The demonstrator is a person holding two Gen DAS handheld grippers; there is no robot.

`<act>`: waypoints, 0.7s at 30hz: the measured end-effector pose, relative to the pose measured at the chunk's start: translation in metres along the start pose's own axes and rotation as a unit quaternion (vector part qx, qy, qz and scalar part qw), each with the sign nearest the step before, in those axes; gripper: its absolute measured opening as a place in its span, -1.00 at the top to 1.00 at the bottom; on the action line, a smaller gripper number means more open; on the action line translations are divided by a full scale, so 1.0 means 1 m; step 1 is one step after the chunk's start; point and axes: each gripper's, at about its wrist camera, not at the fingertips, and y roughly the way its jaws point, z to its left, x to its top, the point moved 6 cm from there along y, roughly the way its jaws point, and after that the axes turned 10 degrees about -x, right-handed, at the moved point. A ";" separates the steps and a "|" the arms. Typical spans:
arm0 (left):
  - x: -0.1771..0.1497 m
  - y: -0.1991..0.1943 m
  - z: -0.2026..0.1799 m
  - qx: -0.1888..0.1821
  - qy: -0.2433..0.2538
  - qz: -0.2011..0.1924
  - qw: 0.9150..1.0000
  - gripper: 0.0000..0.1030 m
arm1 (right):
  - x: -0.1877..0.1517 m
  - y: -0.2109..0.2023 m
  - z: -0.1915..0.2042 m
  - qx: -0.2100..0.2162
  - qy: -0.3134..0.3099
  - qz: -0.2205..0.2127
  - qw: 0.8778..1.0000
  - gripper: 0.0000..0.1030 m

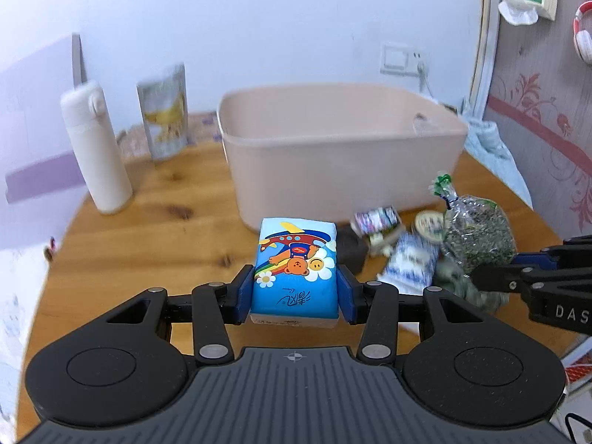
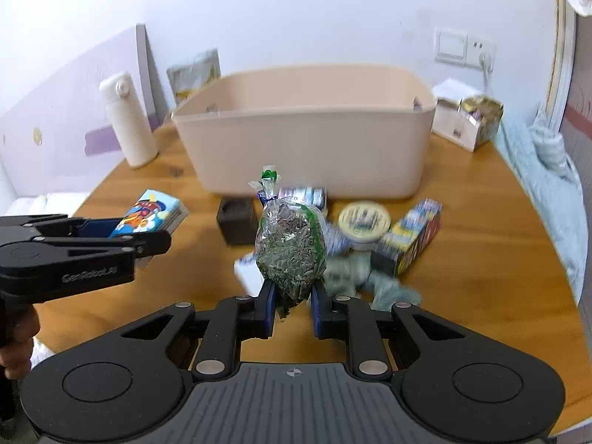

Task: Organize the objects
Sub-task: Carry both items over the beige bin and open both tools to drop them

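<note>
My left gripper (image 1: 295,294) is shut on a blue tissue pack with a cartoon bear (image 1: 295,262) and holds it above the wooden table, in front of the pink bin (image 1: 333,155). My right gripper (image 2: 292,309) is shut on a clear bag of dark seeds (image 2: 290,248), also held above the table before the pink bin (image 2: 307,140). The tissue pack (image 2: 151,214) and the left gripper (image 2: 122,238) show at the left of the right wrist view. The seed bag (image 1: 477,233) and the right gripper (image 1: 492,277) show at the right of the left wrist view.
On the table (image 2: 481,259) before the bin lie a dark box (image 2: 236,222), a round tin (image 2: 364,222), a colourful carton (image 2: 414,236), a small packet (image 2: 303,196) and a grey-green cloth (image 2: 370,281). A white bottle (image 2: 129,122) and a pouch (image 1: 162,111) stand at the left.
</note>
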 end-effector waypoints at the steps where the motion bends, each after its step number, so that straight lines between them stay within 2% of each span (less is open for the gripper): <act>1: 0.006 -0.003 0.000 0.003 0.004 -0.006 1.000 0.09 | 0.005 -0.002 -0.002 -0.002 -0.001 -0.006 1.000 0.65; 11: 0.070 -0.015 -0.004 0.019 0.043 -0.071 0.996 0.09 | 0.062 -0.015 -0.020 -0.033 -0.015 -0.071 0.997 0.64; 20: 0.122 0.012 -0.002 0.040 0.054 -0.093 0.993 0.09 | 0.109 -0.004 -0.041 -0.053 -0.005 -0.098 0.994 0.64; 21: 0.127 0.016 0.004 0.080 0.031 -0.093 0.992 0.09 | 0.113 0.000 -0.043 -0.054 -0.006 -0.098 0.994 0.64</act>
